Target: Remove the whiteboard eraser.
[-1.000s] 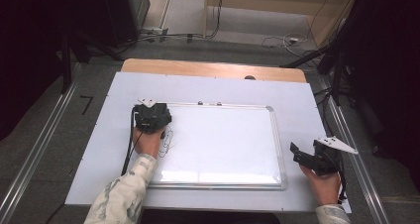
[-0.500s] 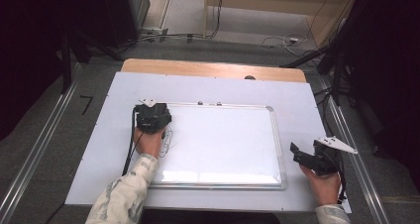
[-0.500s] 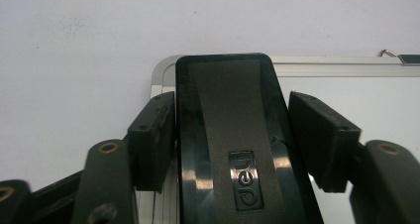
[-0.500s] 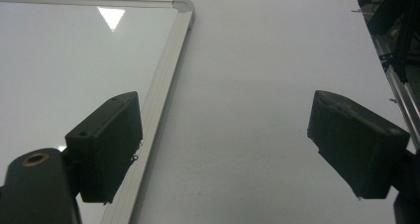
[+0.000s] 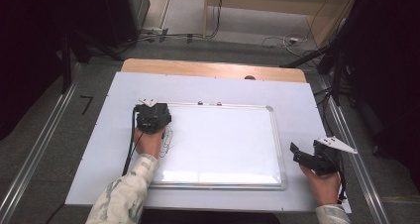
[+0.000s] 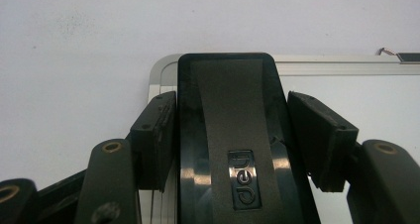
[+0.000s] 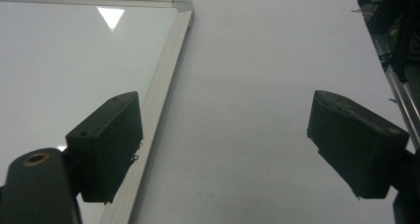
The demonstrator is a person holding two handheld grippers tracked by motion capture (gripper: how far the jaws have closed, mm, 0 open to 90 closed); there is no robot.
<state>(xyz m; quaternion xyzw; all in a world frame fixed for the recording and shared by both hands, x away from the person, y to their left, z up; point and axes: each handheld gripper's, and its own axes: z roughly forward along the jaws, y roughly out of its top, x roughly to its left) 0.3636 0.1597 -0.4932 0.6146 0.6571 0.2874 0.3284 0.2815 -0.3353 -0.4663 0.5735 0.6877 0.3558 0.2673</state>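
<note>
Pinched eraser (image 6: 233,149) lengthwise in left fingers (image 6: 163,140) at board's (image 5: 223,140) far-left corner (over scribbles); right fingers (image 7: 109,144) spread, idle at counter's (image 5: 297,100) right edge.

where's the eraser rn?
Between the left gripper's jaws: the black eraser sits at the whiteboard's far-left corner in the left gripper view, and the high view puts that gripper there too.
</note>
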